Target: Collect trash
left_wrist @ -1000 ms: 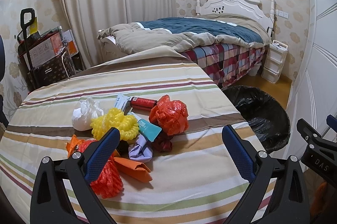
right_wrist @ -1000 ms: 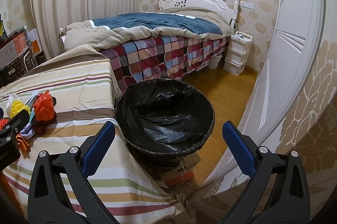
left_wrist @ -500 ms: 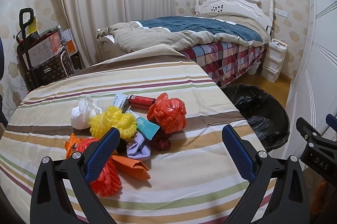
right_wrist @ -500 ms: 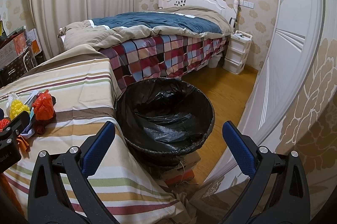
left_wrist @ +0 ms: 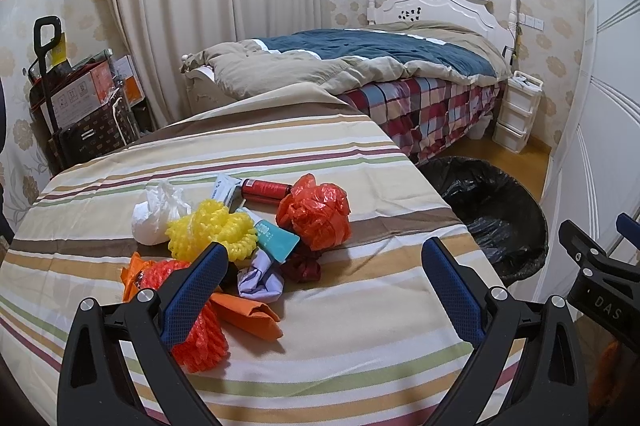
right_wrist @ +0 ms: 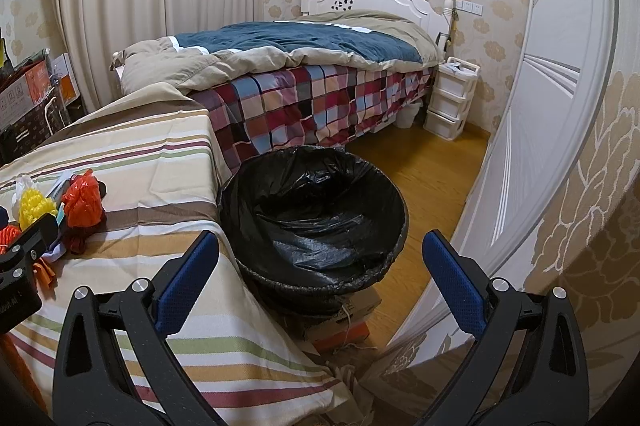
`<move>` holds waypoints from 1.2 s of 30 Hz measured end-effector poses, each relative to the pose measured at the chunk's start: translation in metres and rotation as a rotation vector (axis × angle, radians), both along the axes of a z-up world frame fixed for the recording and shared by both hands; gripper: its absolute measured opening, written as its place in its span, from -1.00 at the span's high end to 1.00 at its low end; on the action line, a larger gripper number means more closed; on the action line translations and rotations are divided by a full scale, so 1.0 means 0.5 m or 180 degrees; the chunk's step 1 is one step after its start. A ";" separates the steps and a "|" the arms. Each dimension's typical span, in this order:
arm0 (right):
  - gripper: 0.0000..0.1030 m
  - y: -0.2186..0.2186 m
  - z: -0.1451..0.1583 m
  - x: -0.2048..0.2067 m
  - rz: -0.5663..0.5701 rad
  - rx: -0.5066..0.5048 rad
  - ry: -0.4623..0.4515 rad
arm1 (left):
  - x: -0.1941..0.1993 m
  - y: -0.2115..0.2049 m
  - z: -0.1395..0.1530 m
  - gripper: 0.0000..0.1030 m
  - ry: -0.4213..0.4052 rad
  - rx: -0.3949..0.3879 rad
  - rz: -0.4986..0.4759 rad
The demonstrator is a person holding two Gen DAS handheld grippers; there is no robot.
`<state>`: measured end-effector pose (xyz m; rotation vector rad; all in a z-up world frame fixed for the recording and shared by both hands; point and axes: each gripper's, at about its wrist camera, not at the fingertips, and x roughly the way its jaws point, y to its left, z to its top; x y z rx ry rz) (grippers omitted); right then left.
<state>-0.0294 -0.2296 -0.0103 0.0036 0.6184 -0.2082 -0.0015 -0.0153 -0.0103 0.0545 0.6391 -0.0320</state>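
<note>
Two pairs of tongs hang over the striped table (left_wrist: 360,326), both spread wide and holding nothing. The left tongs (left_wrist: 322,260) hover above a heap of trash near the table's middle: a crumpled orange-red bag (left_wrist: 316,211), a yellow foam net (left_wrist: 212,232), a white wad (left_wrist: 156,211), a red tube (left_wrist: 266,188), a teal packet (left_wrist: 278,240), a lilac wrapper (left_wrist: 260,278), an orange net (left_wrist: 200,330) and folded orange paper (left_wrist: 248,314). The right tongs (right_wrist: 320,254) point at the bin (right_wrist: 316,209), lined with a black bag, which stands on the wooden floor (right_wrist: 432,169) just beside the table's edge, with the bed (right_wrist: 304,65) behind it.
</note>
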 end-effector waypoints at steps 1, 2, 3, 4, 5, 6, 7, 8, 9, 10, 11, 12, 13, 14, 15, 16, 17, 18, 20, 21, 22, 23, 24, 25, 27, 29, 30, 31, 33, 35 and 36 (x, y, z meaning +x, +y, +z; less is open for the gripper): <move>-0.93 -0.004 -0.001 -0.001 0.0001 -0.0002 0.0002 | -0.002 -0.001 -0.002 -0.88 0.0003 0.0002 -0.0005; -0.93 -0.003 0.000 -0.001 0.0000 -0.0002 0.0004 | -0.001 -0.001 -0.003 -0.88 0.0004 0.0003 -0.0009; -0.93 0.000 0.000 0.000 -0.0001 0.0000 0.0003 | -0.001 -0.001 -0.002 -0.88 0.0004 0.0001 -0.0008; -0.93 -0.004 0.000 -0.001 -0.0003 0.0001 0.0005 | -0.001 -0.001 -0.002 -0.88 0.0005 0.0000 -0.0009; -0.93 -0.001 0.000 0.000 -0.0002 0.0002 0.0003 | -0.003 -0.002 -0.004 -0.88 0.0007 0.0000 -0.0009; -0.93 -0.004 0.000 -0.001 -0.0003 0.0003 0.0005 | -0.001 -0.001 -0.001 -0.88 0.0007 0.0001 -0.0014; -0.93 -0.002 0.000 0.000 -0.0001 0.0002 0.0004 | -0.001 -0.001 -0.001 -0.88 0.0007 0.0001 -0.0015; -0.93 -0.001 0.000 0.000 0.0001 0.0004 0.0004 | -0.002 -0.002 -0.001 -0.88 0.0008 0.0001 -0.0014; -0.93 0.000 0.000 0.001 0.0002 0.0003 0.0004 | -0.001 -0.002 -0.001 -0.88 0.0008 0.0001 -0.0012; -0.93 -0.004 -0.001 0.000 0.0003 0.0003 0.0006 | -0.001 -0.002 -0.001 -0.88 0.0009 0.0001 -0.0014; -0.93 -0.003 0.000 0.000 0.0001 0.0004 0.0008 | -0.002 -0.002 -0.001 -0.88 0.0011 0.0000 -0.0015; -0.93 -0.004 -0.001 0.000 0.0001 0.0009 0.0012 | -0.001 -0.002 -0.001 -0.88 0.0011 0.0001 -0.0018; -0.93 -0.002 0.000 0.000 -0.0001 0.0011 0.0012 | -0.002 -0.001 -0.001 -0.88 0.0015 -0.0003 -0.0024; -0.93 -0.003 0.000 -0.001 0.0000 0.0013 0.0015 | -0.004 -0.001 -0.002 -0.88 0.0017 -0.0004 -0.0028; -0.93 -0.004 0.000 -0.001 0.0001 0.0019 0.0018 | -0.004 -0.001 -0.002 -0.88 0.0018 -0.0001 -0.0028; -0.93 -0.005 0.000 -0.003 0.0003 0.0024 0.0019 | -0.004 0.001 -0.001 -0.88 0.0023 -0.0001 -0.0031; -0.93 -0.005 0.000 -0.005 0.0013 0.0040 0.0026 | -0.005 0.002 -0.001 -0.88 0.0022 -0.0004 -0.0026; -0.93 -0.004 -0.001 -0.008 0.0033 0.0057 0.0035 | -0.004 0.001 0.000 -0.88 0.0018 -0.0005 -0.0022; -0.93 0.001 -0.001 -0.013 0.0061 0.0068 0.0045 | -0.011 0.007 0.001 -0.88 0.0004 0.0000 -0.0001; -0.93 0.007 -0.002 -0.017 0.0079 0.0072 0.0047 | -0.016 0.012 0.001 -0.88 -0.0012 0.0012 0.0013; -0.93 0.015 -0.002 -0.021 0.0101 0.0080 0.0042 | -0.022 0.017 0.001 -0.88 -0.0029 0.0030 0.0031; -0.93 0.024 0.002 -0.021 0.0126 0.0093 0.0041 | -0.031 0.024 0.001 -0.88 -0.0051 0.0058 0.0059; -0.93 0.034 0.001 -0.025 0.0166 0.0122 0.0039 | -0.034 0.034 0.003 -0.88 -0.0057 0.0066 0.0078; -0.93 0.047 0.002 -0.020 0.0202 0.0143 0.0043 | -0.043 0.045 0.003 -0.88 -0.0063 0.0075 0.0109; -0.90 0.073 0.010 -0.018 0.0289 0.0160 0.0043 | -0.048 0.077 0.012 -0.88 -0.0058 0.0063 0.0160; -0.78 0.099 0.014 -0.020 0.0377 0.0168 0.0043 | -0.061 0.107 0.014 -0.88 -0.0068 0.0078 0.0253; -0.65 0.108 0.016 -0.016 0.0422 0.0182 0.0055 | -0.066 0.124 0.017 -0.88 -0.0068 0.0086 0.0298; -0.60 0.128 0.015 -0.020 0.0508 0.0217 0.0088 | -0.071 0.137 0.017 -0.88 -0.0070 0.0090 0.0339; -0.57 0.154 0.015 -0.018 0.0631 0.0265 0.0140 | -0.081 0.172 0.019 -0.88 -0.0062 0.0100 0.0437; -0.55 0.189 0.016 -0.027 0.0758 0.0267 0.0167 | -0.091 0.203 0.018 -0.88 -0.0036 0.0102 0.0524; -0.53 0.207 0.019 -0.029 0.0814 0.0249 0.0173 | -0.096 0.220 0.016 -0.88 -0.0013 0.0108 0.0572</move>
